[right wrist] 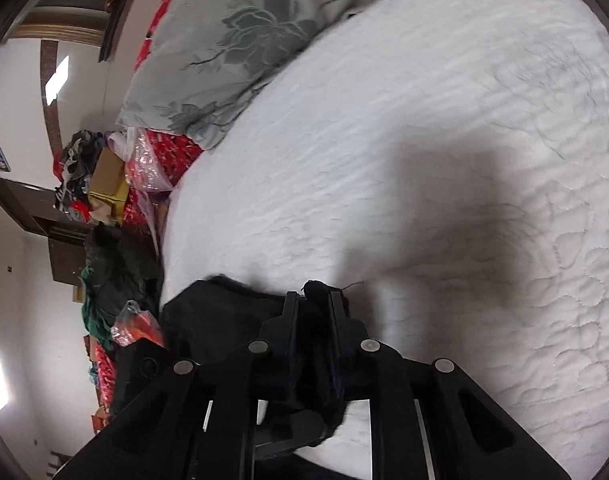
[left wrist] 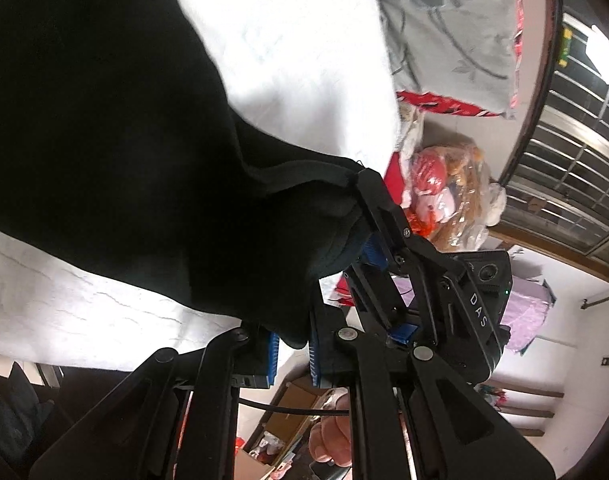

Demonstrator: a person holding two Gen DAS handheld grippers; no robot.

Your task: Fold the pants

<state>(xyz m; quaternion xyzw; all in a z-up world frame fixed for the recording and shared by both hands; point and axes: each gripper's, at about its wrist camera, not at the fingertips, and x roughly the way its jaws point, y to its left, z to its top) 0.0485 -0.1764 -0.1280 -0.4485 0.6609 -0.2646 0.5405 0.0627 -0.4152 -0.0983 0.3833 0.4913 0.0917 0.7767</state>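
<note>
A white quilted bed (right wrist: 444, 160) fills the cluttered bedroom. The black pants (left wrist: 104, 140) hang lifted over it, each gripper's jaws clamped on cloth: left gripper (left wrist: 294, 344), right gripper (right wrist: 312, 312), side by side, likely matching edges.

Beyond the black pants (right wrist: 224, 320), the white bed (right wrist: 424, 160) is lying open and bare, giving wide passing room. Past that open stretch, a floral pillow (right wrist: 240, 40) is blocking the far end. Left of the pants, bags and boxes (right wrist: 116, 184) are crowding the bedside.
</note>
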